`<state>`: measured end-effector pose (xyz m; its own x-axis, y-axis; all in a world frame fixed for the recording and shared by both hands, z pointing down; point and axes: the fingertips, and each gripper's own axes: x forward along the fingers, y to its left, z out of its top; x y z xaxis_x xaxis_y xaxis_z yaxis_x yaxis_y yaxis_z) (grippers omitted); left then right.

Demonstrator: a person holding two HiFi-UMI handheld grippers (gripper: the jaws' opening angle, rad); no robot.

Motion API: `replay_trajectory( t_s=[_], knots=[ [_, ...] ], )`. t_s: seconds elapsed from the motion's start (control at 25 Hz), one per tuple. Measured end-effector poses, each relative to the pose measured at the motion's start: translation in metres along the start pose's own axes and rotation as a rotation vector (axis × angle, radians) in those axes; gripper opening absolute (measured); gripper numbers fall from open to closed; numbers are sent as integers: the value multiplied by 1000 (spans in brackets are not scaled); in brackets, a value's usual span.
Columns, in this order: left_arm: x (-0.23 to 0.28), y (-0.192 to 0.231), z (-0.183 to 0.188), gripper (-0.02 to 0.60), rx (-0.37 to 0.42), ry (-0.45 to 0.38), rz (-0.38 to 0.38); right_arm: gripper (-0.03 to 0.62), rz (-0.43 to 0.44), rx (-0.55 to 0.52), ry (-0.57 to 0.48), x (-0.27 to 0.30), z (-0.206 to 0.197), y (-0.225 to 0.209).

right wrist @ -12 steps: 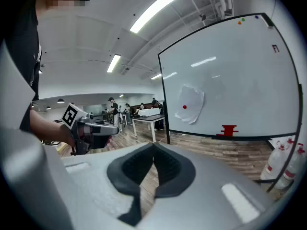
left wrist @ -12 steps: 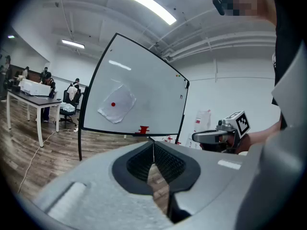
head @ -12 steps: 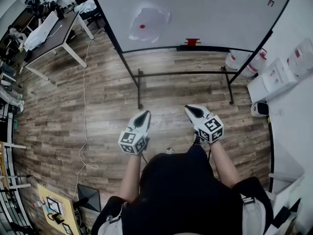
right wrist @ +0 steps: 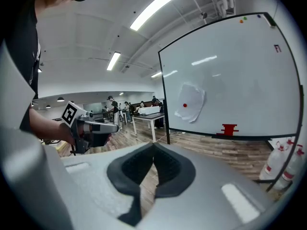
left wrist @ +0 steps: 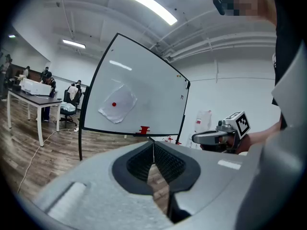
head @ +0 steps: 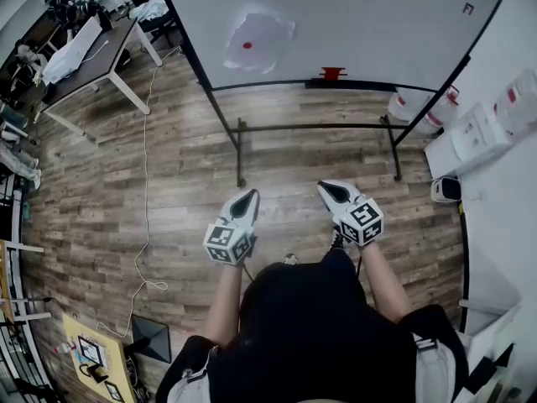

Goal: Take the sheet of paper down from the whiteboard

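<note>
Head view looks down on a wood-plank floor (head: 168, 183), with the whiteboard (head: 377, 23) standing on a black frame at the far side. The sheet of paper (head: 258, 39) hangs crumpled on the whiteboard's left part, pinned by a red magnet (head: 247, 45). A red object (head: 332, 73) sits on the whiteboard's lower edge, to the right of the paper. A desk (head: 92, 57) stands to the left of the whiteboard, and water bottles (head: 415, 107) stand by its right foot. Both grippers are held well short of the whiteboard, above bare floor. The left gripper (head: 247, 196) has its jaws pressed together with nothing between them. The right gripper (head: 330, 189) likewise shows its jaws meeting at the tips, empty. Neither touches the paper.
</note>
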<state>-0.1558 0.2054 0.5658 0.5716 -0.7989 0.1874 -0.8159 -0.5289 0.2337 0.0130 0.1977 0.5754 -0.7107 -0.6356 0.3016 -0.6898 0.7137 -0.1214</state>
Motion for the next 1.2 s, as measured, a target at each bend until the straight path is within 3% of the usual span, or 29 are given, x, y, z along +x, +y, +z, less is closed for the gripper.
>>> replay_trajectory(
  t_s=[0.84, 1.2],
  knots=[
    [8, 2, -3, 14, -9, 11, 19, 5, 28, 19, -9, 10, -1, -5],
    [23, 2, 1, 14, -15, 13, 49, 5, 52, 28, -5, 16, 4, -27]
  ],
)
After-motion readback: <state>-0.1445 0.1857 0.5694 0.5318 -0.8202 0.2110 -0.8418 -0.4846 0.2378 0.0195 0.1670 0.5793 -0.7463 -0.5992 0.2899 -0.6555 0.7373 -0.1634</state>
